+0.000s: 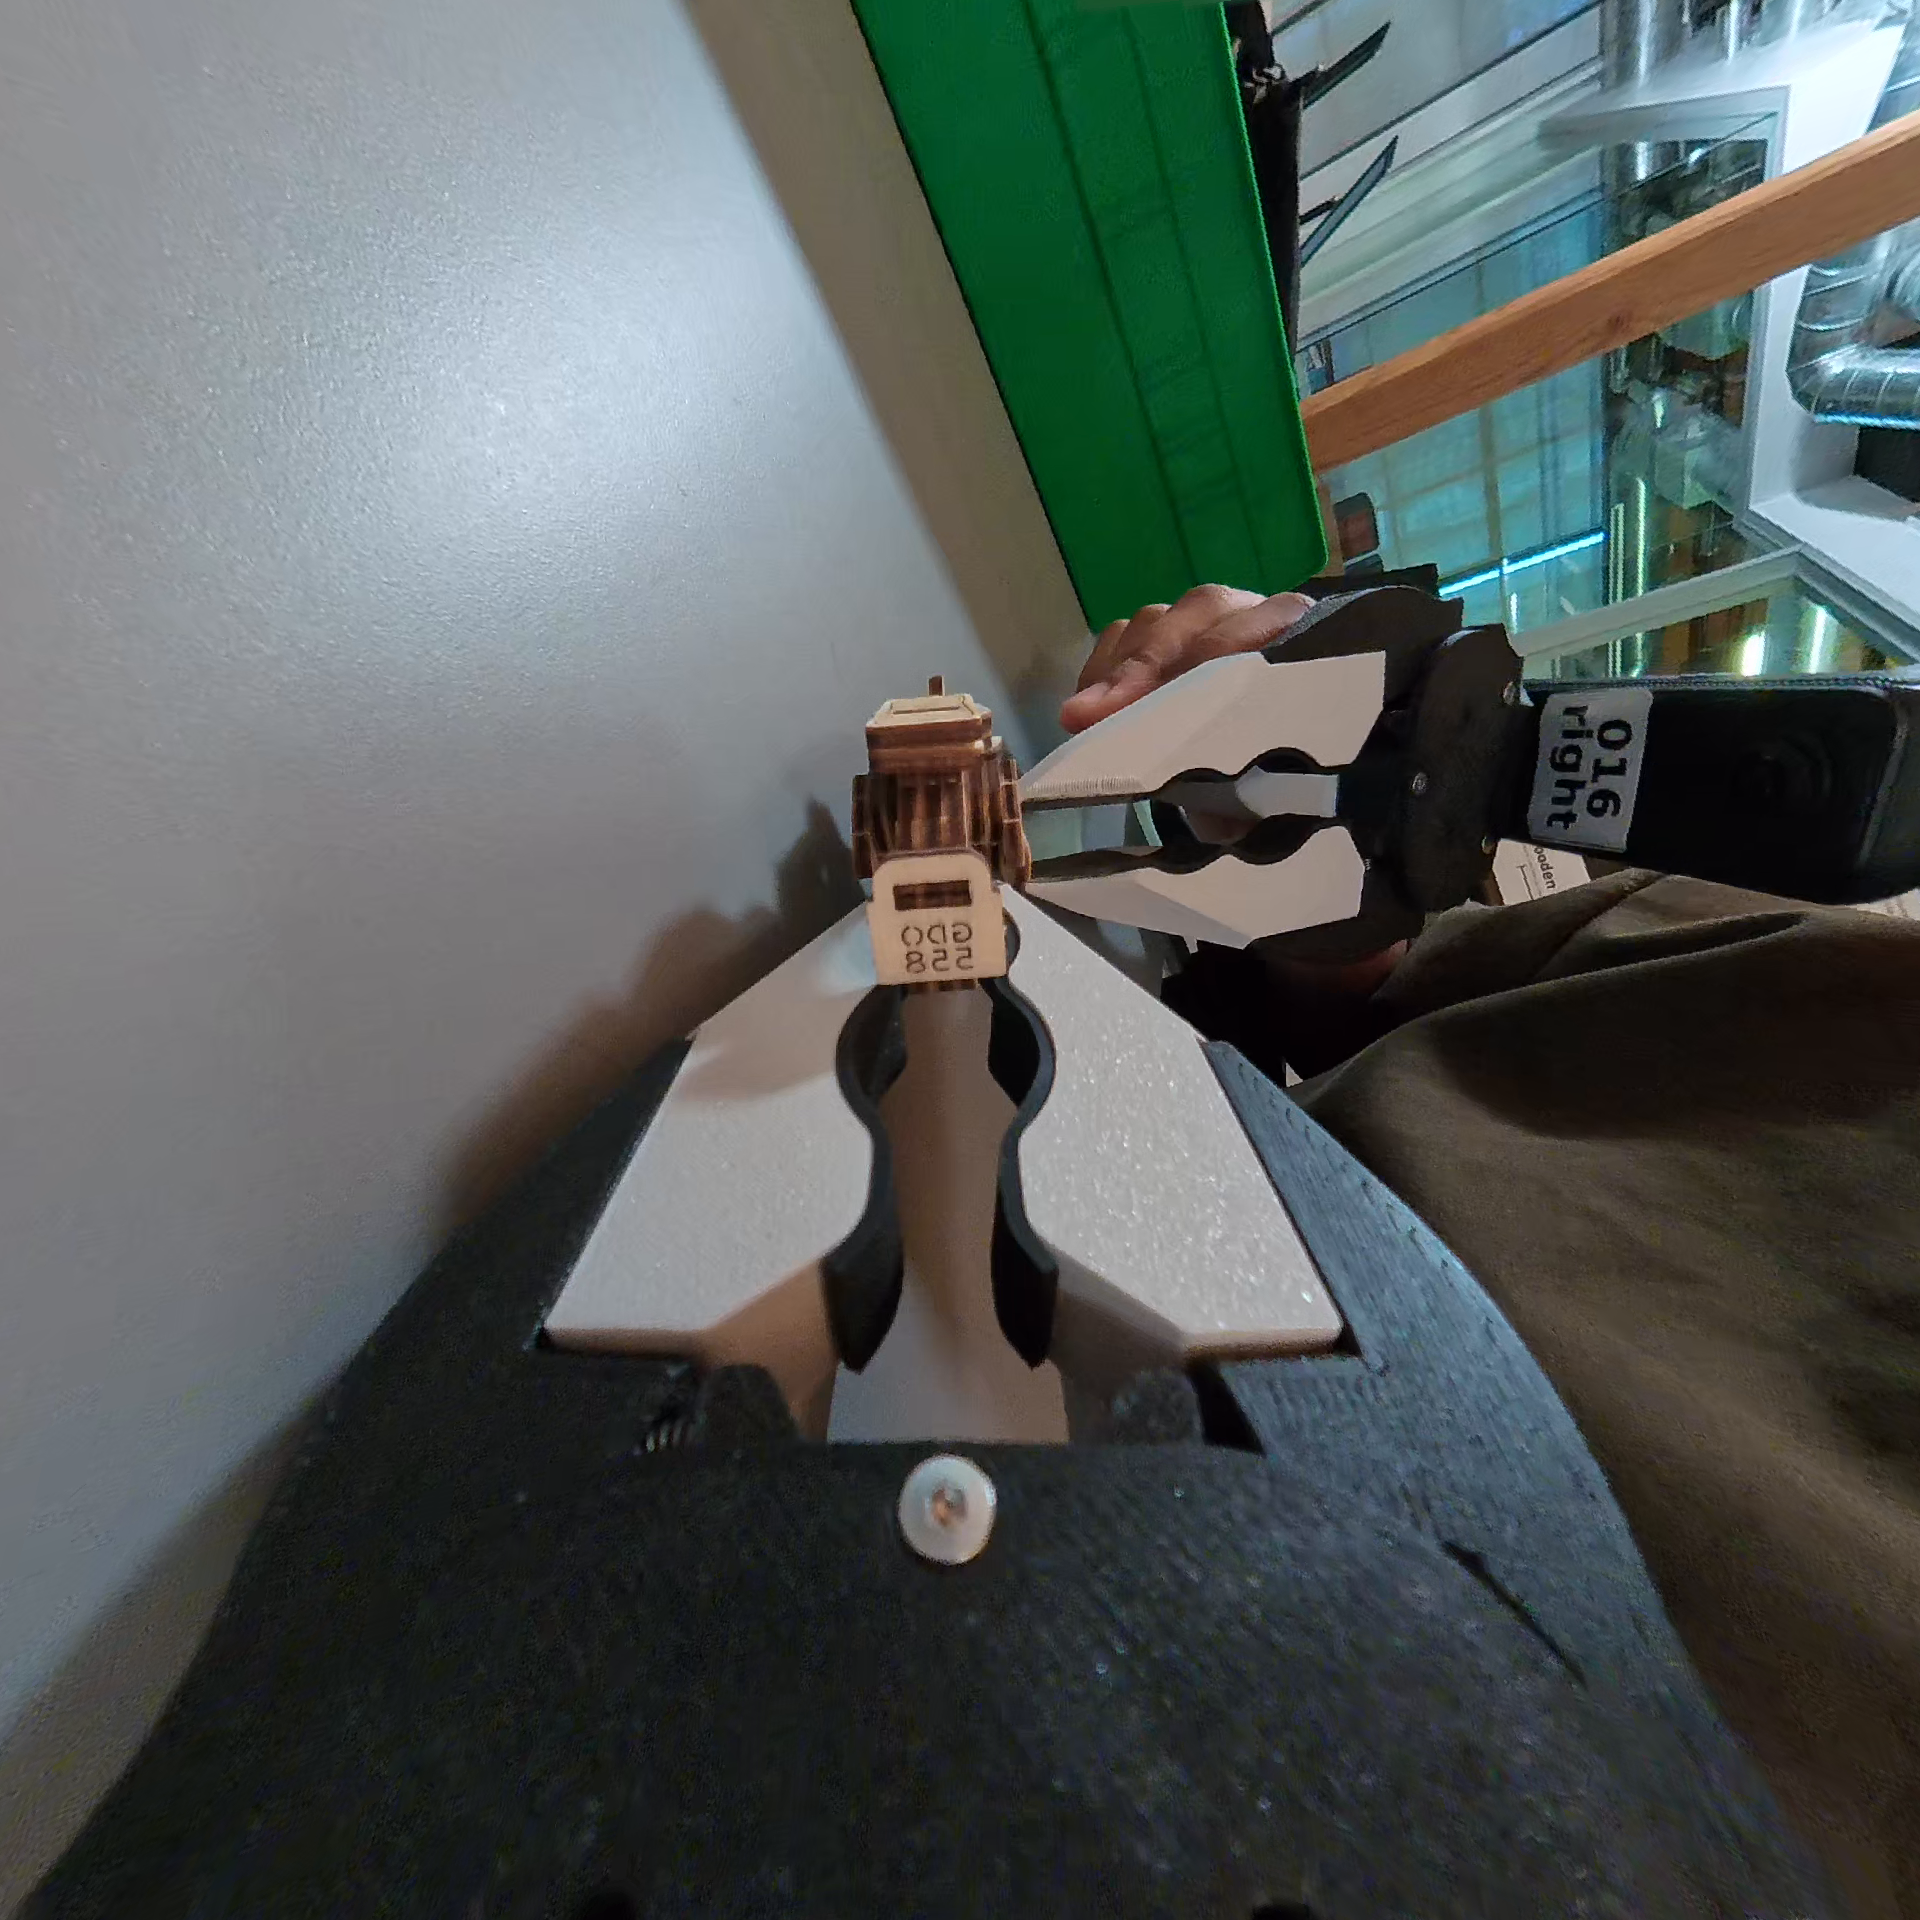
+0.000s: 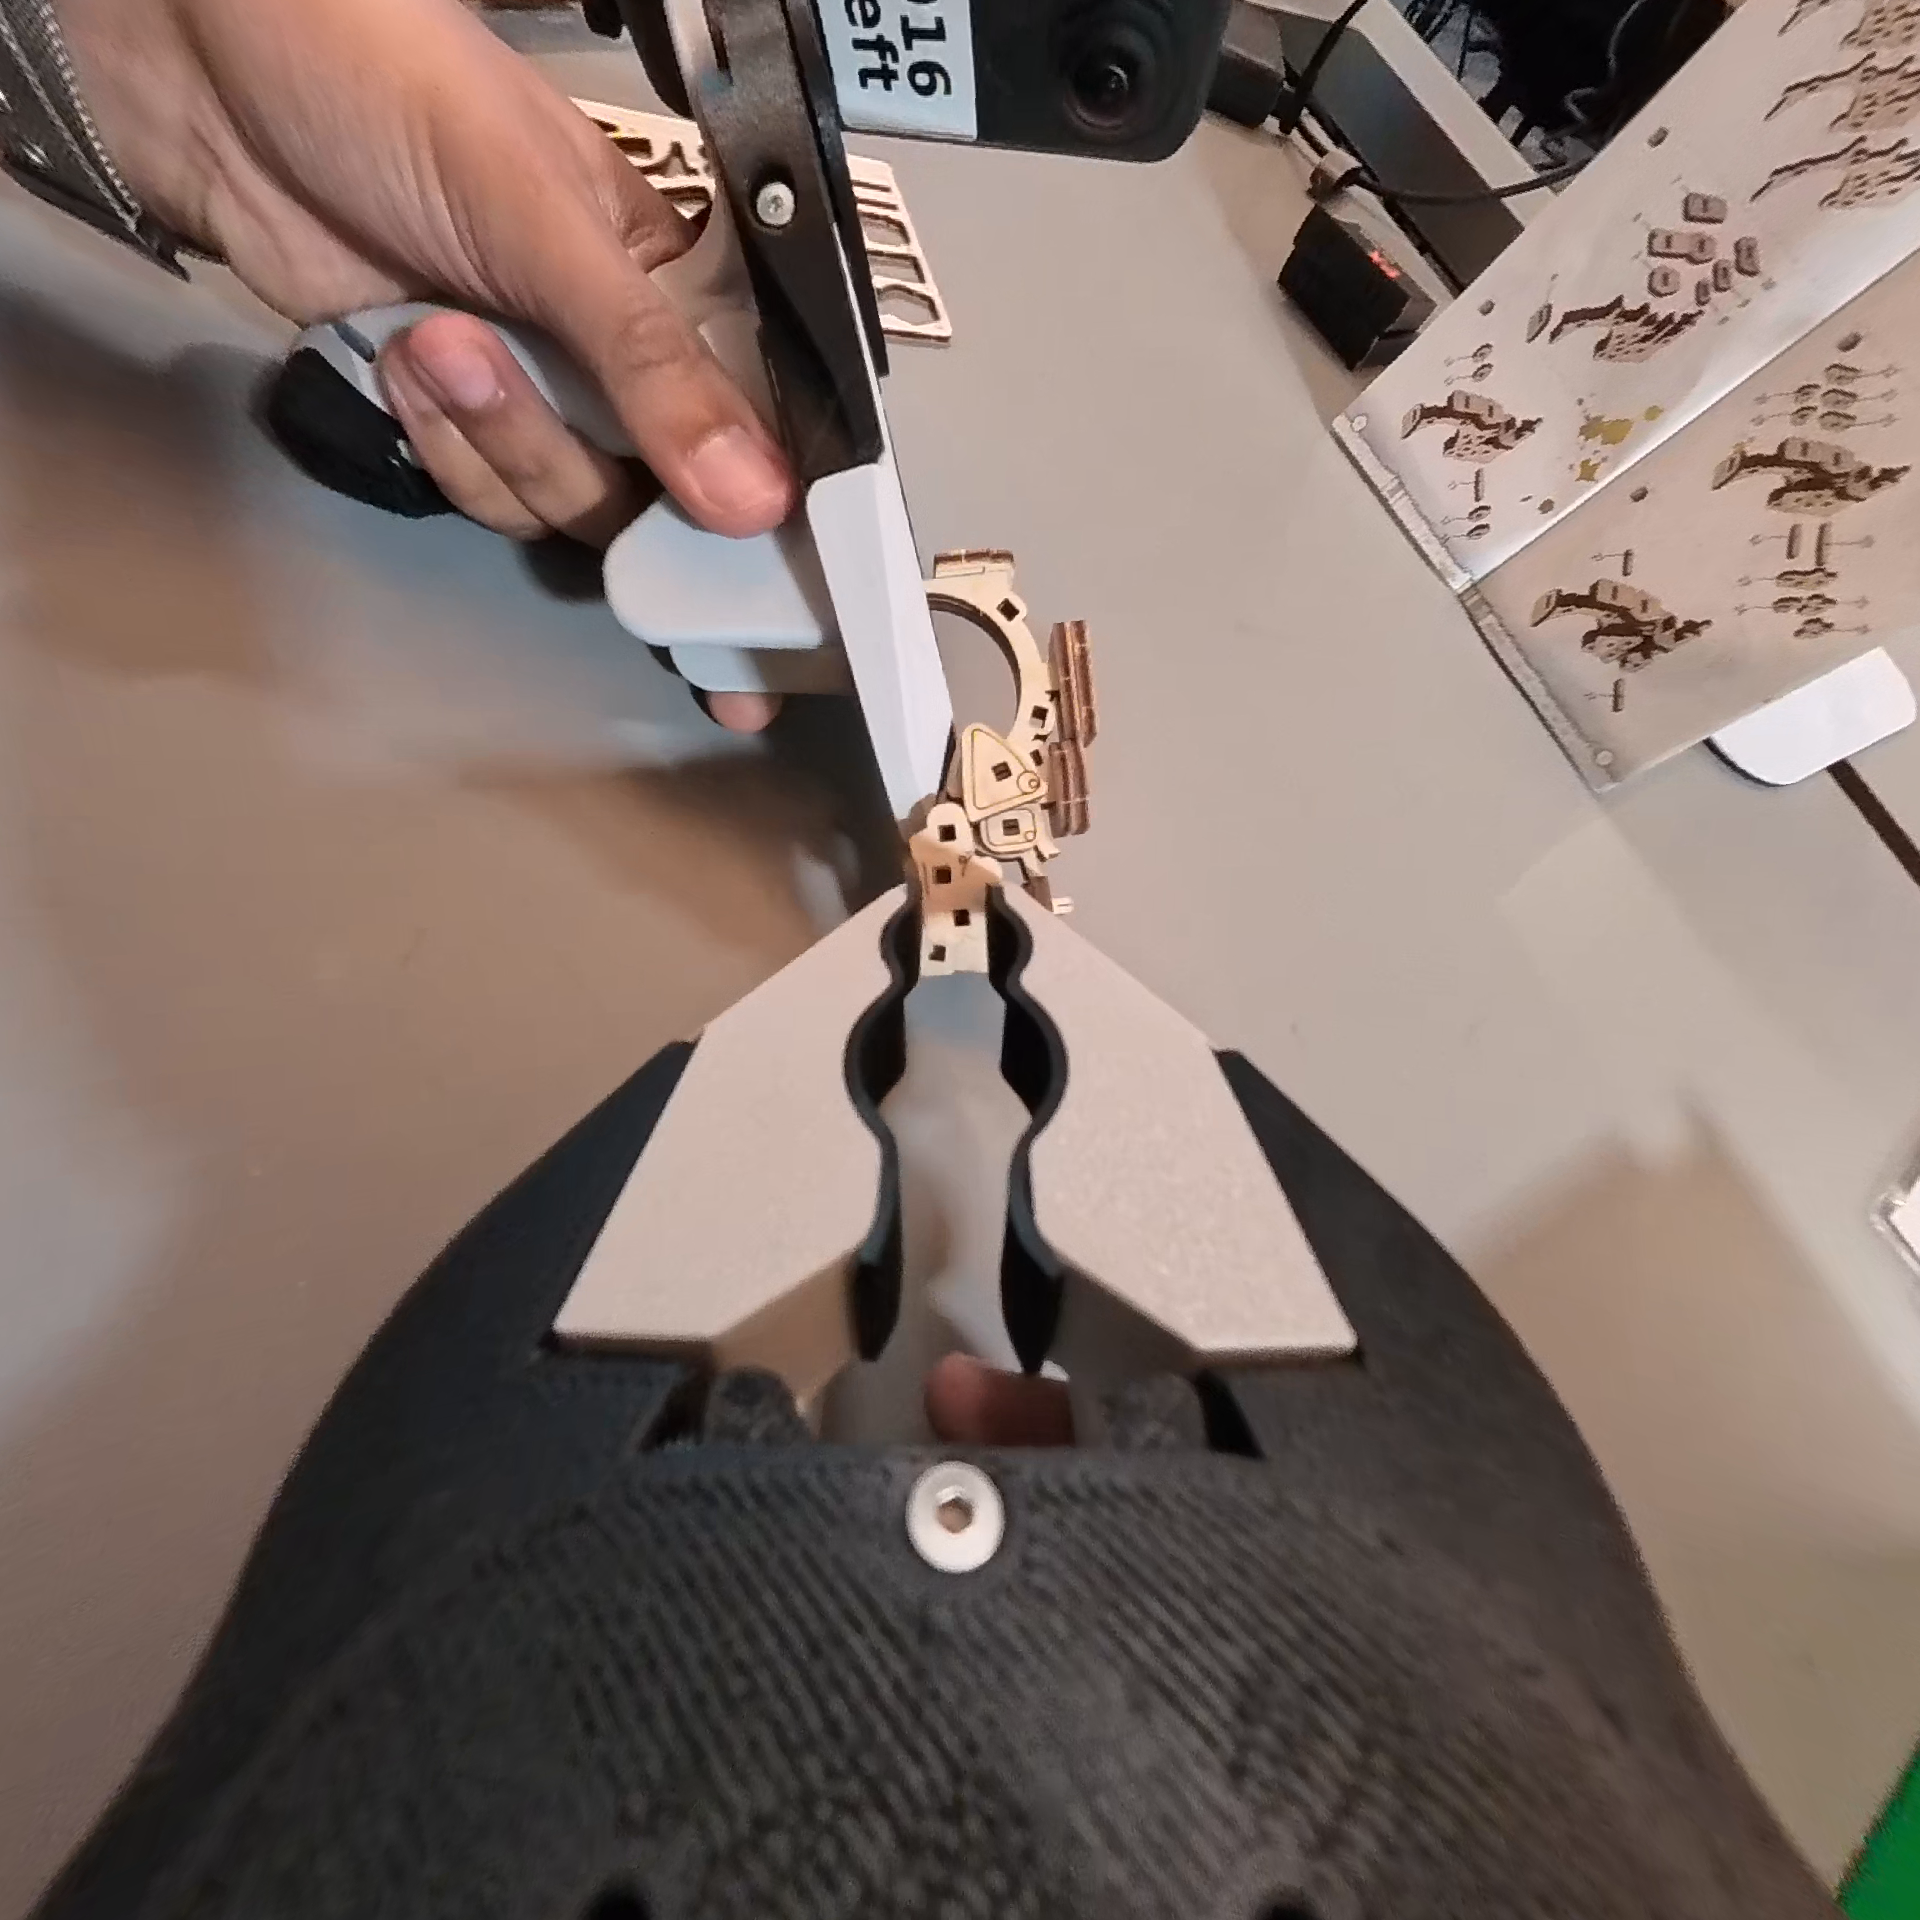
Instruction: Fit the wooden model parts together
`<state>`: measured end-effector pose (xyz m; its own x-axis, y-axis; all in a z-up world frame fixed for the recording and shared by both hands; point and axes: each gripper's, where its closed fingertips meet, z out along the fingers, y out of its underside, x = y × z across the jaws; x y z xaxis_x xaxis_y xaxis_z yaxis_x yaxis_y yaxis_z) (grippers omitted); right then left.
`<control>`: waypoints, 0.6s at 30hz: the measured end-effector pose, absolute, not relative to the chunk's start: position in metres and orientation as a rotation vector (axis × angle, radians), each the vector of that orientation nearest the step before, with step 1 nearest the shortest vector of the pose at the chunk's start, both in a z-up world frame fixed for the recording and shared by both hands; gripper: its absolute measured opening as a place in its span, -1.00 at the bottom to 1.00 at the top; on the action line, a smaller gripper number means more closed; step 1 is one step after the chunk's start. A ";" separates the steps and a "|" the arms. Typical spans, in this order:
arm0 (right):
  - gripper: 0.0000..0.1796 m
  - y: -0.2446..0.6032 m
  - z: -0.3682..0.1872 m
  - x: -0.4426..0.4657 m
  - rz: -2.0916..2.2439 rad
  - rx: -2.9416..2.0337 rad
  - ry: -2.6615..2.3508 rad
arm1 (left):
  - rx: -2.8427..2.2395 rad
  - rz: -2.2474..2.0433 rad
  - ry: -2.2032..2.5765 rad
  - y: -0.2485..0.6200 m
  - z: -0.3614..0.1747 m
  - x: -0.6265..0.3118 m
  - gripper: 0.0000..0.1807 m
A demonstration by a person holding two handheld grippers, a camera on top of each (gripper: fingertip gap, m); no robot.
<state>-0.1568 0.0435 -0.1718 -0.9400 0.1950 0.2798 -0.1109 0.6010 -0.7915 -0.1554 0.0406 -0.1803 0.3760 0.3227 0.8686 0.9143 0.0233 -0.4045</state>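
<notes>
A small brown and pale wooden model (image 1: 935, 800) is held up over the grey table. My left gripper (image 1: 940, 940) is shut on the model's pale tab. In the right wrist view the model (image 2: 1023, 717) shows a ring part and stacked dark layers. My right gripper (image 2: 954, 925) is shut on a pale wooden piece with square holes (image 2: 948, 883) that touches the model's lower end. The right gripper (image 1: 1029, 836) comes in from the right in the left wrist view, tips against the model's side. The left gripper (image 2: 920, 790) comes down from the top, held by a hand (image 2: 468, 270).
Instruction sheets (image 2: 1662, 436) stand at the right on the grey table (image 2: 1247, 499). A wooden part sheet (image 2: 899, 281) lies at the back, with a black device (image 2: 1351, 286) beside cables. A green panel (image 1: 1122, 291) and a wooden handrail (image 1: 1610, 281) lie beyond the table. Olive clothing (image 1: 1610, 1247) is at the right. Left tips and right tips are each some 35 centimeters from the black device (image 2: 1351, 286).
</notes>
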 end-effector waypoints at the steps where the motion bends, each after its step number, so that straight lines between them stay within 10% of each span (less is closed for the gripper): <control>1: -0.89 0.043 -0.172 -0.157 1.262 -0.065 -2.490 | -1.530 -0.670 -1.155 0.041 -0.180 -0.155 -0.94; 18: -1.00 0.049 -0.155 -0.168 1.352 -0.127 -2.399 | -1.552 -0.661 -1.143 0.042 -0.181 -0.154 -0.95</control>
